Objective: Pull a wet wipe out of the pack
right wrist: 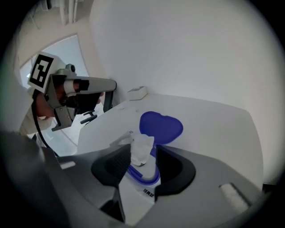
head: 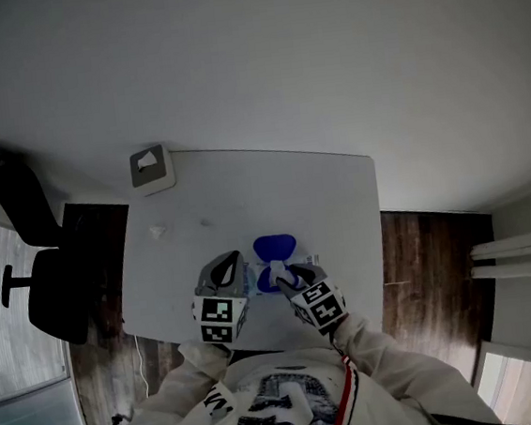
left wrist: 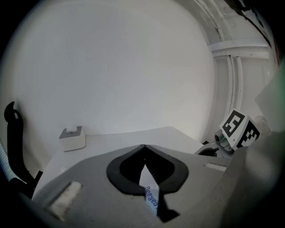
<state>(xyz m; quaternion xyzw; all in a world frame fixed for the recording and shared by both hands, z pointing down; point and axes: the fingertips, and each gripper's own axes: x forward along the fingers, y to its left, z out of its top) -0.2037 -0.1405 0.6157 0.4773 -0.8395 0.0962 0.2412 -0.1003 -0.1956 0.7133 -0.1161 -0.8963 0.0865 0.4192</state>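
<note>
White wipe tuft (right wrist: 141, 149) stands upright between the parted jaws of the right hand-held gripper (right wrist: 143, 156), unpinched. The left hand-held gripper (left wrist: 143, 148) clamps the pack (left wrist: 150, 196).

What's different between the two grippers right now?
The left gripper is clamped shut on the edge of the pack; the right gripper has jaws apart around the wipe. The left sits at the pack's side, the right over its opening. Both point at the same pack.

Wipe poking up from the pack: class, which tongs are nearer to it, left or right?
Right. The right tongs stand with one jaw on each side of the wipe. The left tongs are shut on the pack, off to one side of the wipe.
</note>
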